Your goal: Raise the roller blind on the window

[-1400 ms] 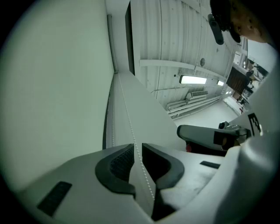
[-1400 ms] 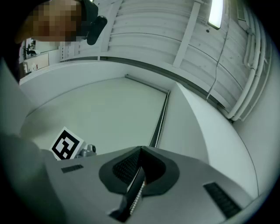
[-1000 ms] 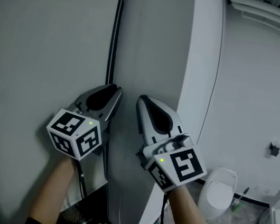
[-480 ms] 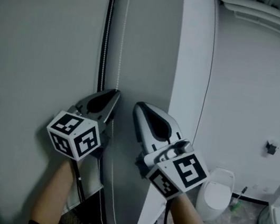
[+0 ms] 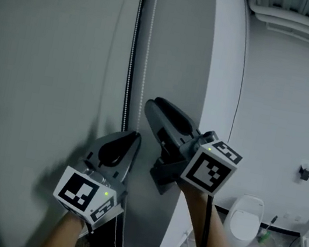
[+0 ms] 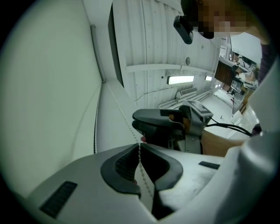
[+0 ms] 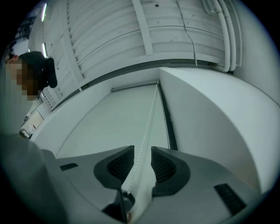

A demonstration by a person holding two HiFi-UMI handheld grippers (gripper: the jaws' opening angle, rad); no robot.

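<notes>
Down comes the left claw [image 5: 134, 138], dropping below its partner, while the right claw [image 5: 152, 106] has climbed and rolled, its marker cube now turned outward. Left jaws have just been closing and pinch the bead chain [image 5: 147, 59] tight between the pads. Right jaws stand a little apart, the chain running free through the gap, nothing gripped. Hand-over-hand hauling, by my reading: the right should clamp that same strand high up before the left lets go, then pull straight down along the chain so the beads don't skip. Beyond them the roller blind [image 5: 45, 71], a plain pale grey sheet, hangs flat over the window just left of the chain and looks well down. Far right, a toilet [image 5: 242, 215] stands by the wall.
</notes>
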